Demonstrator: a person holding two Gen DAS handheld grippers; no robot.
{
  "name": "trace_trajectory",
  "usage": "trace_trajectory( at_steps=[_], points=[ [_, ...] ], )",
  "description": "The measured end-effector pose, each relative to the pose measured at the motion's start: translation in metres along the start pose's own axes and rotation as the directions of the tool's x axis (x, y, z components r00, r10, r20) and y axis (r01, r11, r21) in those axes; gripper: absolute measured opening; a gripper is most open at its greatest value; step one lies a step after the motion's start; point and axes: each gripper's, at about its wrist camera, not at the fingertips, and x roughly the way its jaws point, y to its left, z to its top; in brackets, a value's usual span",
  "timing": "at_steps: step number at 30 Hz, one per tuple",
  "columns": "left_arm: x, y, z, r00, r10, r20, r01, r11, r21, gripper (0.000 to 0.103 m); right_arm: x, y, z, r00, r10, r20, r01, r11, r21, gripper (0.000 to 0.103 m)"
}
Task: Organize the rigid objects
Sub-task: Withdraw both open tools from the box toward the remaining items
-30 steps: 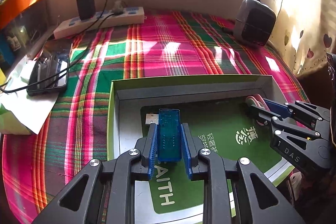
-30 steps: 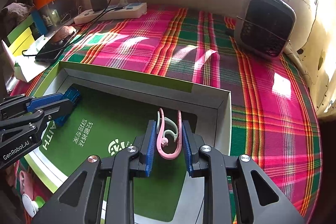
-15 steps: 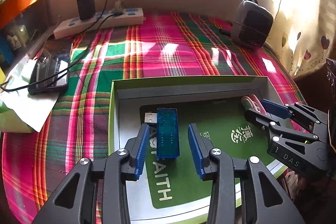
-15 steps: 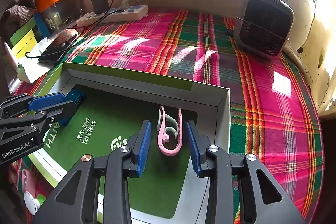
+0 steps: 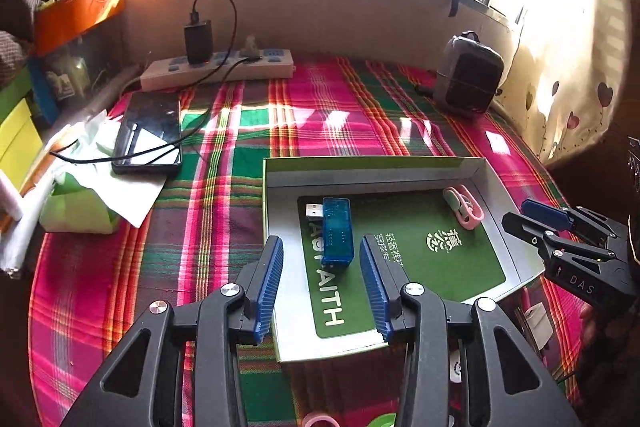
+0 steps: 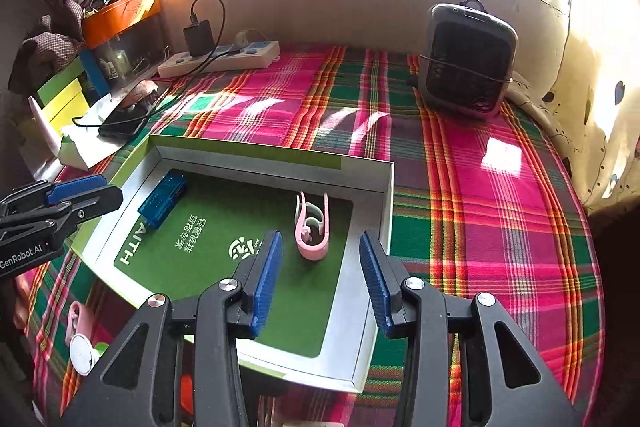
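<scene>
Left wrist view: left claw [image 5: 321, 281] spread open, jaws just widened, nothing pressed; blue USB stick [image 5: 335, 229] lies free on the green floor of the shallow box [image 5: 372, 161], beyond the pads. Pink clip [image 5: 464, 207] near box's far right corner.

Right wrist view: right claw [image 6: 320, 281] also parted, just widened; pink clip [image 6: 313, 229] lies loose in box [image 6: 264, 153], ahead of pads. USB stick [image 6: 162, 199] at box's left side.
</scene>
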Motion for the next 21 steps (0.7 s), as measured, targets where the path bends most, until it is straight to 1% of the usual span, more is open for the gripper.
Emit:
trace_trajectory(
  at_steps=[6, 13, 17, 21],
  points=[
    [-0.018, 0.012, -0.018, 1.0, 0.016, 0.012, -0.016, 0.999, -0.028, 0.039, -0.027, -0.017, -0.017, 0.999, -0.022, 0.03, 0.02, 0.999, 0.036, 0.042],
    [-0.033, 0.035, -0.043, 1.0, 0.025, 0.008, -0.024, 0.996, -0.09, 0.039, -0.047, -0.034, -0.043, 0.998, -0.051, 0.031, 0.048, 0.996, 0.078, 0.042],
    [-0.043, 0.046, -0.057, 0.999, 0.035, 0.014, -0.033, 0.992, -0.121, 0.039, -0.054, -0.037, -0.059, 0.999, -0.042, 0.024, 0.04, 0.996, 0.086, 0.042],
    [-0.046, 0.055, -0.071, 0.999, 0.039, -0.001, -0.039, 0.988, -0.147, 0.039, -0.055, -0.032, -0.072, 1.0, -0.018, 0.011, 0.017, 0.997, 0.077, 0.042]
  ],
)
